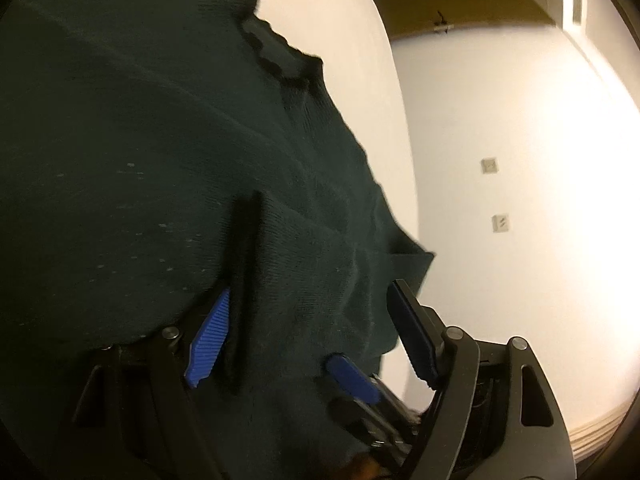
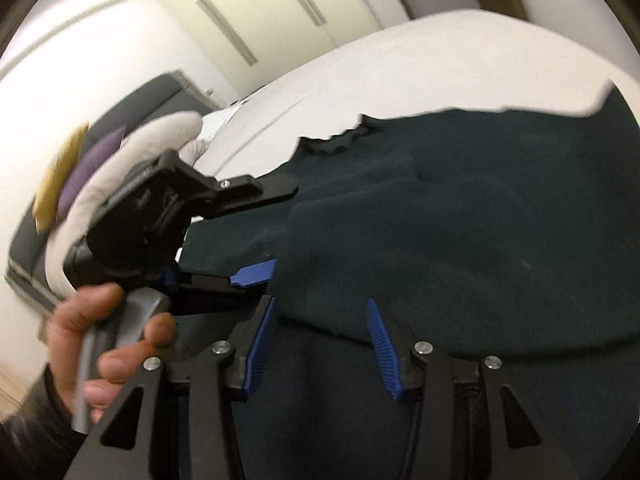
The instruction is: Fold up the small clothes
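Note:
A dark green knit garment (image 1: 152,152) with a scalloped black neckline (image 1: 276,60) lies spread on the white table (image 1: 360,40), one layer folded over. My left gripper (image 1: 310,292) stands open, its blue pads (image 1: 208,340) wide apart with a bulge of cloth and a black band (image 1: 242,300) between them. From the right wrist view, the left gripper (image 2: 284,228) straddles the garment's (image 2: 460,220) folded edge, one finger above and one below. My right gripper (image 2: 320,302) is open just over the cloth, its pads (image 2: 258,348) apart. One right finger (image 1: 352,376) shows low in the left view.
A person's hand (image 2: 112,340) holds the left gripper's handle. Behind it stands a dark sofa (image 2: 160,88) with grey, purple and yellow cushions (image 2: 96,152). To the right a white surface carries two small square plates (image 1: 489,166) and ends at a plywood edge (image 1: 592,436).

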Tool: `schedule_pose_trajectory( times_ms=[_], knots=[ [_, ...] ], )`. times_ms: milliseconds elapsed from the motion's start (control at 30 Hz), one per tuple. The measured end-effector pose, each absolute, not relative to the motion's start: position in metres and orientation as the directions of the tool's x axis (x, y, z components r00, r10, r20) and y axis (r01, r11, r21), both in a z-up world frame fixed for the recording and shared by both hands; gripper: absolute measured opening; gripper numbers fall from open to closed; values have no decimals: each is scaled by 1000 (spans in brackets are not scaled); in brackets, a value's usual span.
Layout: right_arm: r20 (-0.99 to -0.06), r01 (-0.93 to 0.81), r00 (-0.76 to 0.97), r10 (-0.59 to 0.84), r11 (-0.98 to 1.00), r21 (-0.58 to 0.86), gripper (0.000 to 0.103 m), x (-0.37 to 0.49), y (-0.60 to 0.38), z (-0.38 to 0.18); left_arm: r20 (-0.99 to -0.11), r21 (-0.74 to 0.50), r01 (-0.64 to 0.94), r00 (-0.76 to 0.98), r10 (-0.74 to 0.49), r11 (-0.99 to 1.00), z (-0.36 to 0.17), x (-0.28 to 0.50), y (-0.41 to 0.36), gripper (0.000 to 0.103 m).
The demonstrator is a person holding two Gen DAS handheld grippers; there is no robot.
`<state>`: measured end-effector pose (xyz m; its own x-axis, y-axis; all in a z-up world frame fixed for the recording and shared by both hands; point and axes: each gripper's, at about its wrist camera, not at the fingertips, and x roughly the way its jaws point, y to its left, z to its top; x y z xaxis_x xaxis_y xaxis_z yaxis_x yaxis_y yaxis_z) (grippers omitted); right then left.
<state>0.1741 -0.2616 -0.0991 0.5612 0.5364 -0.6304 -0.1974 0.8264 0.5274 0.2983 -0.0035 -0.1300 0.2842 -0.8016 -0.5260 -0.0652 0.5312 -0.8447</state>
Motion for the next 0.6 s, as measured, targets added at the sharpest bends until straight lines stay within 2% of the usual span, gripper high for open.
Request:
schedule_pose_trajectory(
  times_ms=[67, 200, 300, 400, 600],
  knots=[
    [-616, -167, 564, 550, 807, 567, 50, 169, -275, -101, -573, -809, -39, 279, -771, 587, -127, 298, -13, 59],
    [-577, -70, 577, 578, 739, 670, 50, 154, -307, -112, -601, -788, -38, 264, -754, 614, -129, 298, -17, 24],
    [-538, 3, 594, 598, 667, 745, 50, 145, -330, -123, -617, -771, -29, 281, -735, 636, -130, 301, -22, 11],
    [-502, 45, 619, 604, 611, 790, 50, 144, -345, -127, -611, -759, 25, 320, -724, 651, -112, 295, -23, 9],
    [-427, 83, 663, 615, 507, 858, 69, 150, -362, -130, -600, -682, 145, 448, -663, 716, -52, 286, -2, 9]
  ],
)
